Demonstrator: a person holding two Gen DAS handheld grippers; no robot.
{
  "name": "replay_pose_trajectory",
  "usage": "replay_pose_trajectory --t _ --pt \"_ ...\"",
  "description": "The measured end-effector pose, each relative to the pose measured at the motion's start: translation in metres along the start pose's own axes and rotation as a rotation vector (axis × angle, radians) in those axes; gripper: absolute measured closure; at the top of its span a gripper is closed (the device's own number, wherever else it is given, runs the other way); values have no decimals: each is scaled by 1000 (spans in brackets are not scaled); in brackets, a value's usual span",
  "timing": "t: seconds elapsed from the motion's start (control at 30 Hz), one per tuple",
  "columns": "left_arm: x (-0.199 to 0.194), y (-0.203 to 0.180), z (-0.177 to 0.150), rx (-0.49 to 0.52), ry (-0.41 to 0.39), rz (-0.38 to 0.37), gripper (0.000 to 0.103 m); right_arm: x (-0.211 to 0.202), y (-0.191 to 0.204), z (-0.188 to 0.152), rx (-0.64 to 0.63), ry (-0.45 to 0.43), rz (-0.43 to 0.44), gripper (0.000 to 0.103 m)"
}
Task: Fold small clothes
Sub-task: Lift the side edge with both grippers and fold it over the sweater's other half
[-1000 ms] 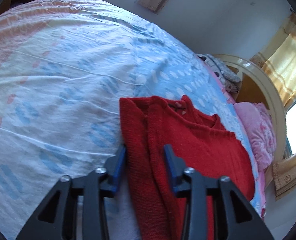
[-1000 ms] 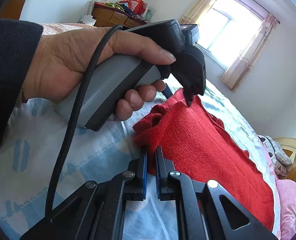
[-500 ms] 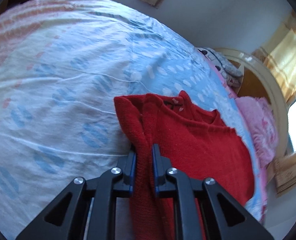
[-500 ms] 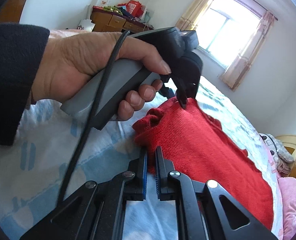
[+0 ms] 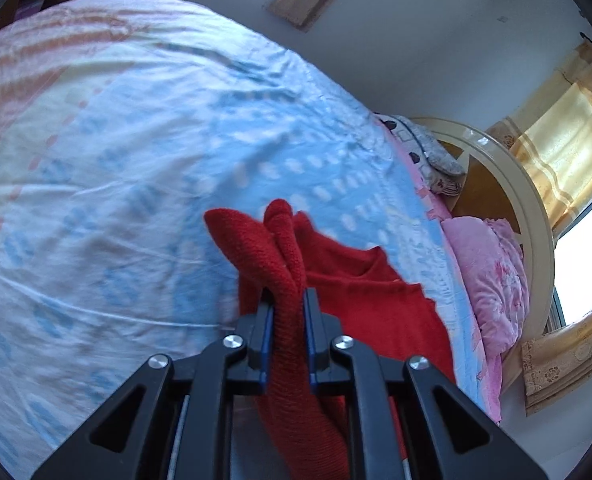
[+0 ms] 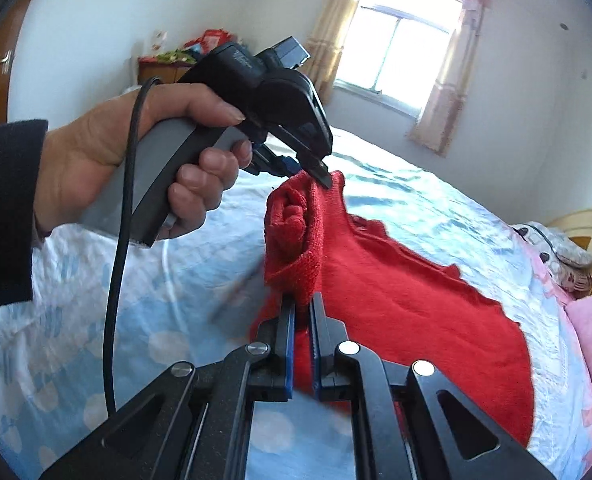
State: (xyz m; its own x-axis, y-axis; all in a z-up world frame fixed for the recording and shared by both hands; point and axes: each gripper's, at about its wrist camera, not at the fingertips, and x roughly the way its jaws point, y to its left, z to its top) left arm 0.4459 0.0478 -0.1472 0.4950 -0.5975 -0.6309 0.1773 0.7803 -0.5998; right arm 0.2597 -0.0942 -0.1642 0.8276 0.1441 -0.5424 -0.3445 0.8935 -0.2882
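On the bed [image 5: 136,140], both grippers clamp one bunched edge of the red sweater [image 6: 396,304]: the left gripper [image 5: 288,304] and right gripper [image 6: 302,312] each pinch a fold. That edge is lifted; the rest lies on the sheet, its near hem hidden behind the fingers.

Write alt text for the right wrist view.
The right claw is shut on a bunched edge of a red sweater that lies on a blue-patterned bed. Beyond it, a hand holds the left claw, which pinches the same edge.
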Motion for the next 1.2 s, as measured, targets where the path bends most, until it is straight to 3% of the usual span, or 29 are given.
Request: replay_pose_trajectory --t 0.33,0.73,1.2 --pt "16 -63 7 45 -22 -27 90 -23 -58 -12 90 -24 -13 98" --pt "65 -139 -5 160 34 -46 90 -28 -139 -47 310 21 20 98" --pt "121 -192 -28 267 120 -36 90 -33 -186 -85 454 88 11 98"
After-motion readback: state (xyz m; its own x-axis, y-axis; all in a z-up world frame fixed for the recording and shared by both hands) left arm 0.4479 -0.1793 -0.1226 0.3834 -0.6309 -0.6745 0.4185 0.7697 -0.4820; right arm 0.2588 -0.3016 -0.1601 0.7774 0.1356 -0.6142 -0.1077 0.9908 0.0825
